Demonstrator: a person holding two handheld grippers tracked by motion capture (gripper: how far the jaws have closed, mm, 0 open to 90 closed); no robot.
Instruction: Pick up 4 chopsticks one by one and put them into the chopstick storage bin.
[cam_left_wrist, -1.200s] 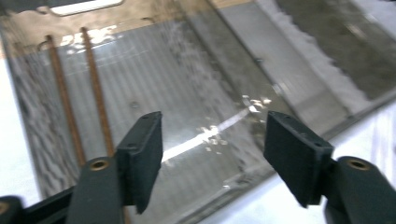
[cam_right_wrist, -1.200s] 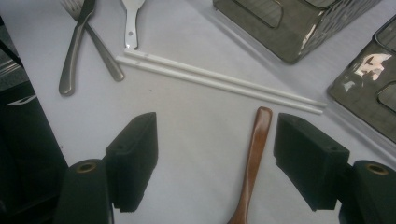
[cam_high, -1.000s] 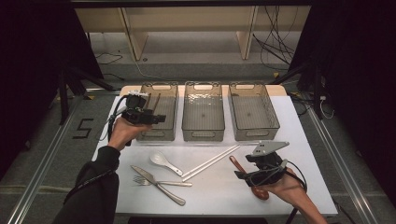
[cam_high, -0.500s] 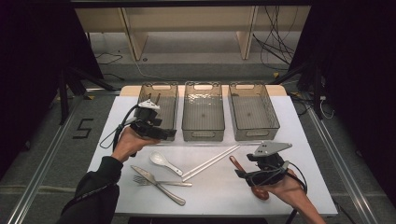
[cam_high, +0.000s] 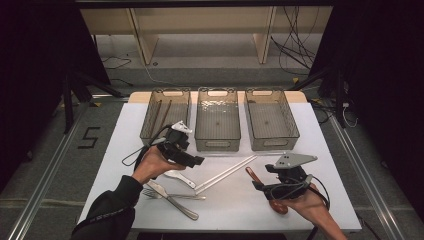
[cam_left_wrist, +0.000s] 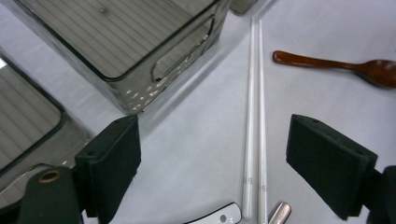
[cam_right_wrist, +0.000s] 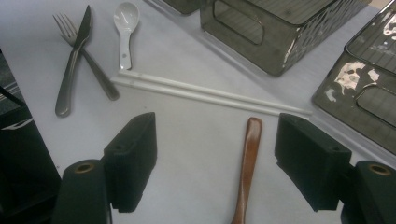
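The pair of long white plastic chopsticks (cam_high: 225, 172) lying side by side on the white table (cam_high: 320, 150) serves as the landmark. Nearest the person, the right gripper (cam_high: 257, 186) hovers just on the near side of the chopsticks' right end, its jaws spread wide and empty — the handle of a reddish-brown wooden spoon (cam_right_wrist: 246, 163) lies on the table between them, untouched by either pad. Off the chopsticks' near left end lie a steel knife (cam_high: 172, 200) crossed over a steel fork (cam_high: 150, 192), with a white ceramic spoon (cam_right_wrist: 124, 28) beside them. The left gripper (cam_high: 197, 161) hangs just above that left end; its jaws have just been opening and stand wide, nothing between them but the chopsticks (cam_left_wrist: 254, 126) on the table below. Beyond the chopsticks stand three smoky transparent plastic bins (cam_high: 217, 142) in a row — the left one holds dark sticks.
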